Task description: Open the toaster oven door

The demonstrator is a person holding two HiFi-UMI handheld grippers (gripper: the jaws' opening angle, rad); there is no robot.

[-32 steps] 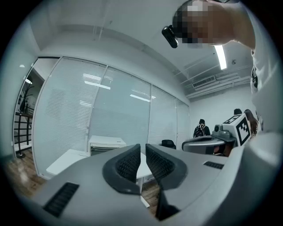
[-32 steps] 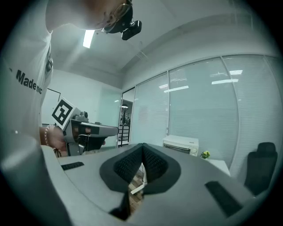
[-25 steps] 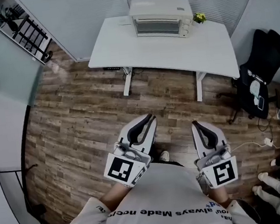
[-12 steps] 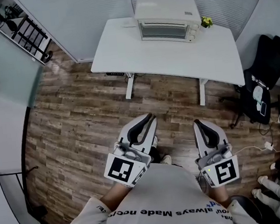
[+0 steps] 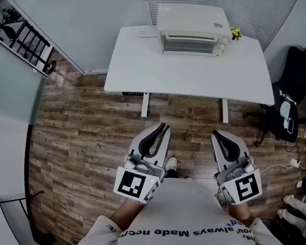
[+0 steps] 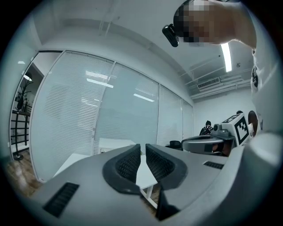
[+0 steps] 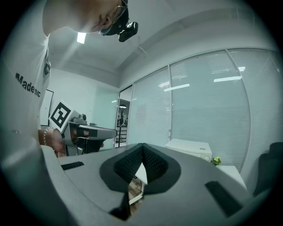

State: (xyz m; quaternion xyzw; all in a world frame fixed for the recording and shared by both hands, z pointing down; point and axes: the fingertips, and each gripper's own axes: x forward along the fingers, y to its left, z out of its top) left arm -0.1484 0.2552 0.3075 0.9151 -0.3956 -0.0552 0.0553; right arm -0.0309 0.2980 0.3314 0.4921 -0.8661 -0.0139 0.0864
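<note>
The cream toaster oven (image 5: 192, 29) stands at the back of a white table (image 5: 153, 70) with its door closed, far ahead of both grippers. I also see the toaster oven (image 7: 190, 148) small in the right gripper view and the toaster oven (image 6: 112, 145) partly behind the jaws in the left gripper view. My left gripper (image 5: 162, 128) is held level near my chest, its jaws a narrow slit apart with nothing between them. My right gripper (image 5: 215, 135) is alongside it, with its pads meeting at the tip and holding nothing.
A wood floor lies between me and the table. A black office chair (image 5: 294, 71) stands to the table's right, and a small yellow plant (image 5: 235, 32) sits beside the oven. Glass walls with blinds run behind, a black rack (image 5: 18, 30) is at far left, and a white cable (image 5: 279, 160) trails on the floor.
The table and oven have slid lower and rightward in the head view and look larger, as I have walked toward them. Both grippers keep the same pose before my chest.
</note>
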